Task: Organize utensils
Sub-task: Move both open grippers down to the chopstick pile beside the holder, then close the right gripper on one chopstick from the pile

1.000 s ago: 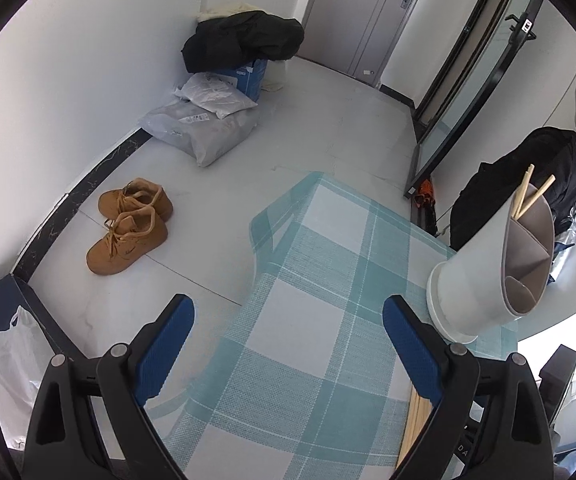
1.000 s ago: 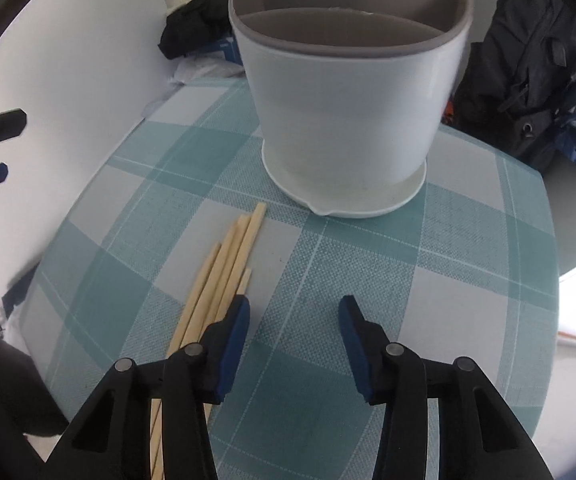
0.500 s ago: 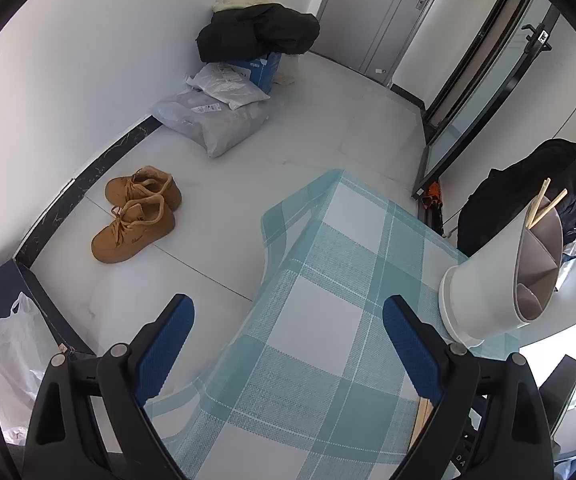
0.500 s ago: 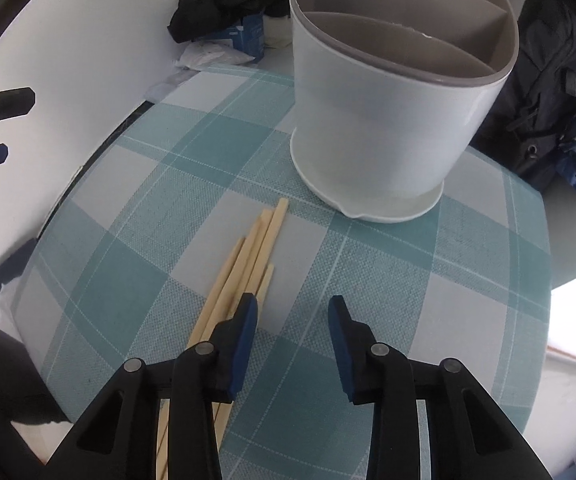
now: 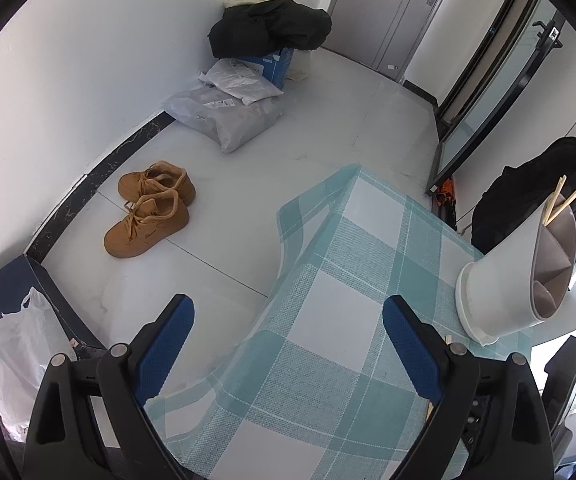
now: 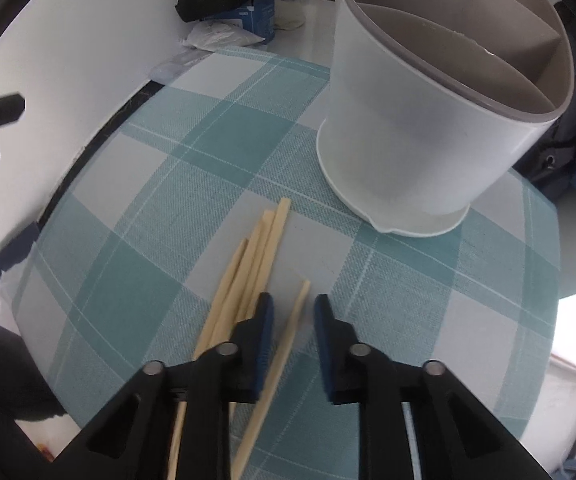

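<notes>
A white utensil holder (image 6: 428, 140) with grey dividers stands on the teal checked table (image 6: 168, 200). In the left wrist view the holder (image 5: 500, 280) has two chopsticks (image 5: 560, 204) poking out of its far compartment. A bundle of wooden chopsticks (image 6: 256, 264) lies in front of the holder. One single chopstick (image 6: 292, 328) lies apart from the bundle, between the jaws of my right gripper (image 6: 294, 300). Those jaws are closing; the chopstick sits against the left pad and a gap shows beside the right pad. My left gripper (image 5: 288, 304) hangs open and empty over the table's corner (image 5: 348, 320).
On the floor beyond the table lie a pair of tan shoes (image 5: 148, 212), grey parcel bags (image 5: 232, 120) and a black jacket on a box (image 5: 268, 28). A black backpack (image 5: 528, 200) sits behind the holder. A white plastic bag (image 5: 8, 352) is at the lower left.
My right gripper's jaws have narrowed and shifted left over the chopsticks. One chopstick now lies apart from the bundle, between the jaws. The left gripper has stayed open and barely moved.
</notes>
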A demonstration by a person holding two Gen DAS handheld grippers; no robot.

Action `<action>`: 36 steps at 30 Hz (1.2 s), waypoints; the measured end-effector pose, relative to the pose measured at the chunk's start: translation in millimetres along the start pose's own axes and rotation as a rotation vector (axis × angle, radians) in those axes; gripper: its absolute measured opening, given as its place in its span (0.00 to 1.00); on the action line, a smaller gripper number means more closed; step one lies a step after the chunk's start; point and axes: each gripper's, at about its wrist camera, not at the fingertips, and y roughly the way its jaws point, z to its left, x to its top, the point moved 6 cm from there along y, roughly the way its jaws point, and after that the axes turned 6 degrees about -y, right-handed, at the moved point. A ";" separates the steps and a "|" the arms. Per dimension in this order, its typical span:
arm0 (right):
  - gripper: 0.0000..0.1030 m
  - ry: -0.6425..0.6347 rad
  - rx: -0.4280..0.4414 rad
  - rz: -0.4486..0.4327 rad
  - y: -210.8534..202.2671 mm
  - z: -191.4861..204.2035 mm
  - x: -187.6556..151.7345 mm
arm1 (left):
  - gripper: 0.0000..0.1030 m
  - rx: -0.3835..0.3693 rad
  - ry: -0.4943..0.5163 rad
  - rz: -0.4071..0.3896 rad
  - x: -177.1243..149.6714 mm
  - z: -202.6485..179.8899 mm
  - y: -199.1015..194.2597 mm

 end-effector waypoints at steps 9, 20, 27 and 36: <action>0.03 0.217 0.141 -0.186 -32.5 -38.5 -5.2 | 0.90 -0.087 0.140 0.115 -37.7 -34.3 11.0; 0.03 0.607 0.312 -0.394 -81.5 -121.0 -45.2 | 0.90 -0.126 0.414 0.250 -115.0 -94.9 19.9; 0.03 0.612 0.293 -0.474 -105.6 -134.0 -53.3 | 0.90 -0.026 0.490 0.273 -133.7 -94.1 29.9; 0.03 0.563 0.262 -0.487 -115.6 -133.9 -57.3 | 0.90 0.035 0.494 0.291 -134.0 -88.0 35.5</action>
